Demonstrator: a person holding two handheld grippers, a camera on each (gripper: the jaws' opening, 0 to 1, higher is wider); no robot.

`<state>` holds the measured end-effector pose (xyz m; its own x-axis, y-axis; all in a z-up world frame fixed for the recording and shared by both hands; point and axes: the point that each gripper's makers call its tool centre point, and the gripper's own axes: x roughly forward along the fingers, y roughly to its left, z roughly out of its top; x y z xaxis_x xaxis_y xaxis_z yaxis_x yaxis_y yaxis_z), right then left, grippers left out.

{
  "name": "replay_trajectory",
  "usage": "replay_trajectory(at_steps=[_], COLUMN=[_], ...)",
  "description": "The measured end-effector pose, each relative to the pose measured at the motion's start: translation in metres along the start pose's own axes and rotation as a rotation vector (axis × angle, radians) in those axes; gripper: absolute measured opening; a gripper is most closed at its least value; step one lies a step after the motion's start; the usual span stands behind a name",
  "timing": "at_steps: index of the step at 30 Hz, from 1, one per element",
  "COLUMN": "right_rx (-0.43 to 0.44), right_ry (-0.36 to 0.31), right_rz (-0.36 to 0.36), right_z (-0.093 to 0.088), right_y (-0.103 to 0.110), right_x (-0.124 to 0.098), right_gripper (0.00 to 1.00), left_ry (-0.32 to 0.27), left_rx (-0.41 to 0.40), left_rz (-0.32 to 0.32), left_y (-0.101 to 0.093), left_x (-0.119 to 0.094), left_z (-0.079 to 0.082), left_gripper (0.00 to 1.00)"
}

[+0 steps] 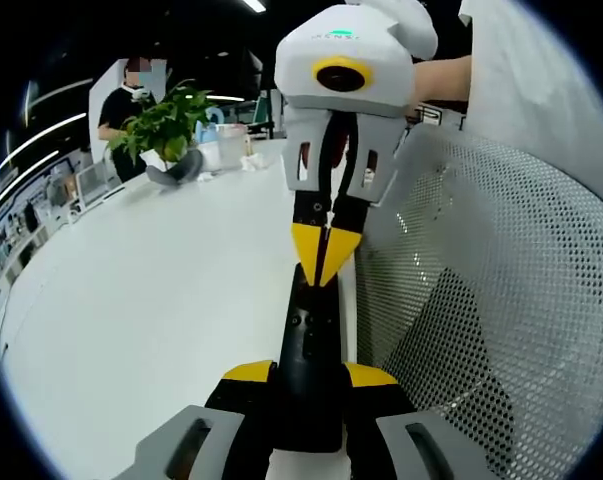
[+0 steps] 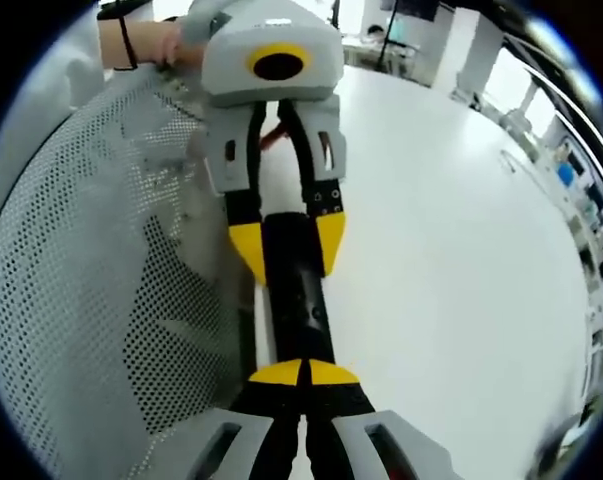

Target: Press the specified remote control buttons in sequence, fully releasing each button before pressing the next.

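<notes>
In the left gripper view, our left gripper [image 1: 311, 385] clamps its yellow-tipped fingers [image 1: 249, 372] on the near end of a black remote control [image 1: 311, 345] at the white tabletop's [image 1: 141, 300] edge, beside a perforated mesh chair back [image 1: 501, 300]. The right gripper [image 1: 324, 258], fingers pinched together, points down onto the remote's far end.

In the right gripper view, the right gripper [image 2: 303, 374] closes to a point on the remote while the left gripper [image 2: 286, 250] grips its far end. We judge a button press underway; next comes a full lift-off.
</notes>
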<state>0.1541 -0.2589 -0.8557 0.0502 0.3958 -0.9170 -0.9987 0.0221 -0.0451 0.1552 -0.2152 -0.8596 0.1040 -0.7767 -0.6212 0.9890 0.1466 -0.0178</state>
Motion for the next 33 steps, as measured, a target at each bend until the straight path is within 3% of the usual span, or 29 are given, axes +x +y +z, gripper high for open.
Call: replay_trajectory(at_steps=[12, 24, 33], right_rx=[0.026, 0.181, 0.221], right_ry=[-0.014, -0.142, -0.167], right_rz=[-0.019, -0.048, -0.060], right_z=[-0.0015, -0.0011, 0.0003], right_y=[-0.0011, -0.0029, -0.0032], right_x=[-0.0010, -0.0036, -0.0036], right_gripper=[0.00, 0.00, 0.00], left_ry=[-0.001, -0.001, -0.001], left_rx=[0.000, 0.001, 0.001], left_rz=[0.001, 0.001, 0.002], left_y=[-0.0003, -0.0001, 0.0002], left_x=[0.0004, 0.0005, 0.0005], left_z=[0.0001, 0.0004, 0.0005], left_gripper=[0.25, 0.25, 0.25])
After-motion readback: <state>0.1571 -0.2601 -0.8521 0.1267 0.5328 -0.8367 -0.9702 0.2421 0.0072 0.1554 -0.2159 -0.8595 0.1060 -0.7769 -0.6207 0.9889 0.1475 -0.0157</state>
